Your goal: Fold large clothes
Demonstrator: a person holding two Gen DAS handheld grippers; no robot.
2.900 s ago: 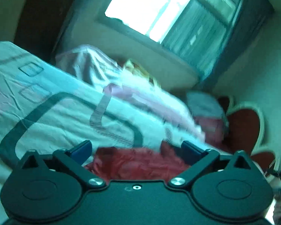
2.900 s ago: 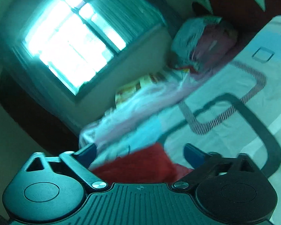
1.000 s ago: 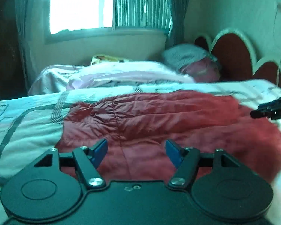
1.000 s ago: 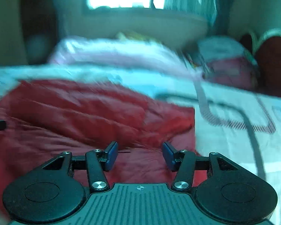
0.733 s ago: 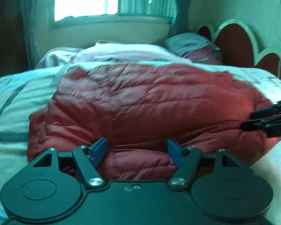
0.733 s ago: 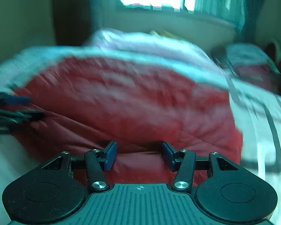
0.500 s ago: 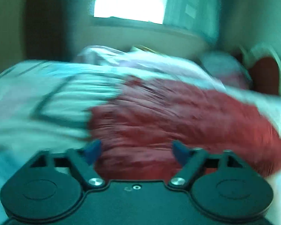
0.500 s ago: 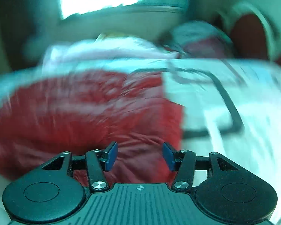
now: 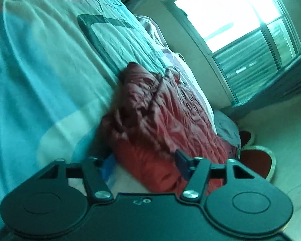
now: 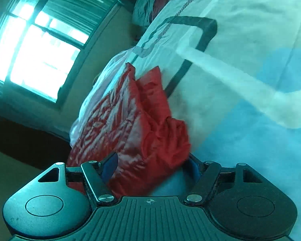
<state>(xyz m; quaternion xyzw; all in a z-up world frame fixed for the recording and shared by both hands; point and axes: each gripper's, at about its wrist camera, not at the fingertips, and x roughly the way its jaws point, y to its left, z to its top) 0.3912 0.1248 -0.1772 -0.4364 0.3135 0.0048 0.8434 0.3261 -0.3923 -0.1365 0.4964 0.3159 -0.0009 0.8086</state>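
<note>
A red padded jacket (image 9: pixel 160 120) lies bunched on the bed; it also shows in the right wrist view (image 10: pixel 134 124). My left gripper (image 9: pixel 144 164) is open, its jaws wide apart on either side of the jacket's near end. My right gripper (image 10: pixel 150 166) is open too, with the jacket's near edge lying between its blue pads. Both views are tilted steeply. Whether the pads touch the cloth I cannot tell.
The bed has a pale sheet with dark outlined shapes (image 9: pixel 50 70), also in the right wrist view (image 10: pixel 240 80). Pink bedding (image 9: pixel 190 76) lies behind the jacket. A bundle (image 10: pixel 148 10) and a red scalloped headboard (image 9: pixel 256 164) stand at the bed's head. A bright window (image 9: pixel 240 10) is beyond.
Both grippers have rolled sideways and come close to the jacket's ends. The jacket, spread flat a second ago, is now bunched into a narrower heap. Both grippers' jaws stand wider apart.
</note>
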